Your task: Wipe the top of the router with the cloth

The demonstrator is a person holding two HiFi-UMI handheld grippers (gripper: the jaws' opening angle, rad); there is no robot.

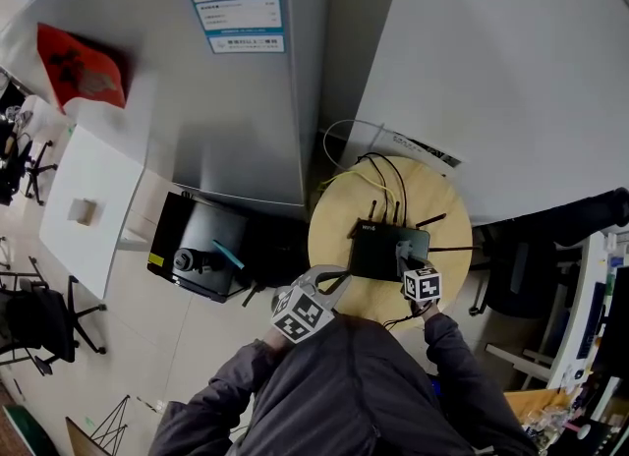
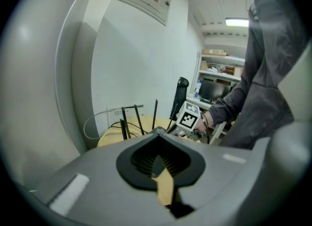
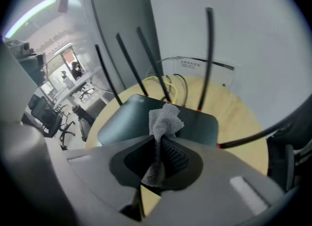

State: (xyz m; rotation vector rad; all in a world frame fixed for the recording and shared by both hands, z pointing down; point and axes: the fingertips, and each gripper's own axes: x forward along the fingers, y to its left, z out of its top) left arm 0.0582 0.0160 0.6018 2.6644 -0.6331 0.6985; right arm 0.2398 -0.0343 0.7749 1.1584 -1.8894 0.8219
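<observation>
My right gripper [image 3: 157, 137] pinches the cloth [image 3: 165, 118] over the router [image 3: 122, 122]; my left gripper [image 2: 159, 130], closed and empty, sits beside the router.

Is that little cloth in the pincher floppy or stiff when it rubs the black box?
Probably floppy: the cloth bunches and crumples where the right gripper pinches it. It looks thin and light, so it should bend flat against the router. The router's top looks smooth, so the cloth will likely glide.
</observation>
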